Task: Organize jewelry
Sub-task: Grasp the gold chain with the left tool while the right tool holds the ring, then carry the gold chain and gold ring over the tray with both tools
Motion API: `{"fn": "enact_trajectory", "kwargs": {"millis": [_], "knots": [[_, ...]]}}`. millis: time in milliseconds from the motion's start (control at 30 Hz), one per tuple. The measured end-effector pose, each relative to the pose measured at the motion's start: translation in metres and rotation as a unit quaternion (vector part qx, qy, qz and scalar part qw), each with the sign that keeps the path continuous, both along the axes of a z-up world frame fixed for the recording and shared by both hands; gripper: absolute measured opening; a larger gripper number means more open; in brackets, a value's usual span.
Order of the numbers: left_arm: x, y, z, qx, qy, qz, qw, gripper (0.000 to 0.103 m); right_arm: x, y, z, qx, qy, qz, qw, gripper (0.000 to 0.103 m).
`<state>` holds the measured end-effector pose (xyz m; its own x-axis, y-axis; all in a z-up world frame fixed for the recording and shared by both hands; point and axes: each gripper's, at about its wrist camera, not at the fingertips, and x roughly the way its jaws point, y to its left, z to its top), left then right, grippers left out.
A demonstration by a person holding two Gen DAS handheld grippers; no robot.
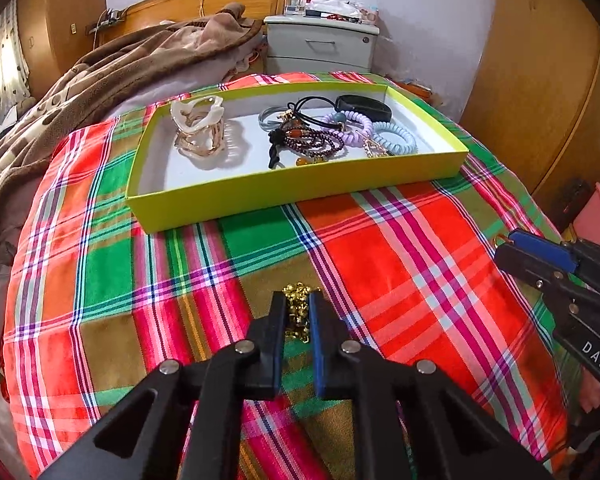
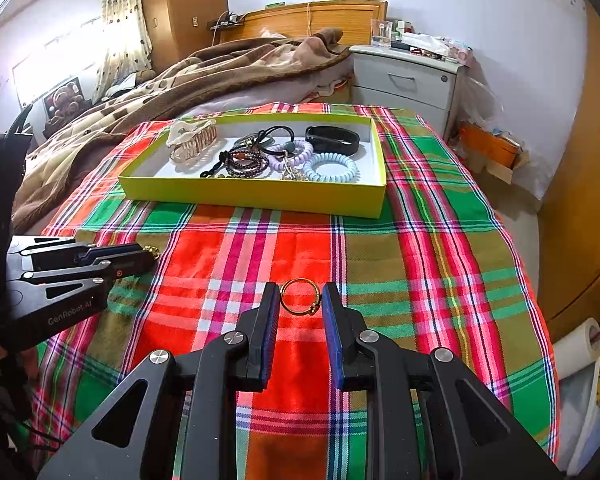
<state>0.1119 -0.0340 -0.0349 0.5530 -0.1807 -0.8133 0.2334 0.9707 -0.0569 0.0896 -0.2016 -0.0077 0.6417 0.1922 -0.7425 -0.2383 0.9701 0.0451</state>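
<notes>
My left gripper (image 1: 298, 300) points down at the plaid cloth (image 1: 380, 264), shut on a small heap of gold chain (image 1: 298, 312) that fills the narrow gap between its pads. In the right wrist view the left gripper (image 2: 146, 256) comes in from the left with the chain (image 2: 155, 250) at its tips. My right gripper (image 2: 300, 292) is shut on a thin gold ring (image 2: 300, 297), both pads touching its rim. Its tip (image 1: 504, 246) shows at the right edge of the left wrist view. Beyond both stands a yellow-green tray (image 1: 300, 194) (image 2: 260, 196) holding a cream hair claw (image 1: 198, 128), beaded bracelets (image 1: 314, 142), coil hair ties (image 1: 394, 138) and a black band (image 1: 364, 106).
The cloth covers the foot of a bed. A brown blanket (image 1: 100, 72) lies heaped to the left and behind. A grey nightstand (image 1: 320, 46) stands against the back wall, and a wooden wardrobe (image 1: 540, 100) lines the right side. The cloth drops off at its right edge.
</notes>
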Motion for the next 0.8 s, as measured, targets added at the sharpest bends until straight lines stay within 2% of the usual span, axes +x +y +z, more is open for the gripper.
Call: {"fn": "enact_trajectory", "kwargs": {"millis": [400,800], "knots": [[-0.005,0.014,0.021,-0.055,-0.014,-0.004,0.9984,0.012,0.002,0.000,0.014,0.001,-0.016,-0.005,1.000,0.023],[0.000,0.043,0.068,-0.088,-0.052,0.004,0.9947,0.012,0.013,0.011,0.040,0.012,-0.046,0.005,0.999,0.023]]}}
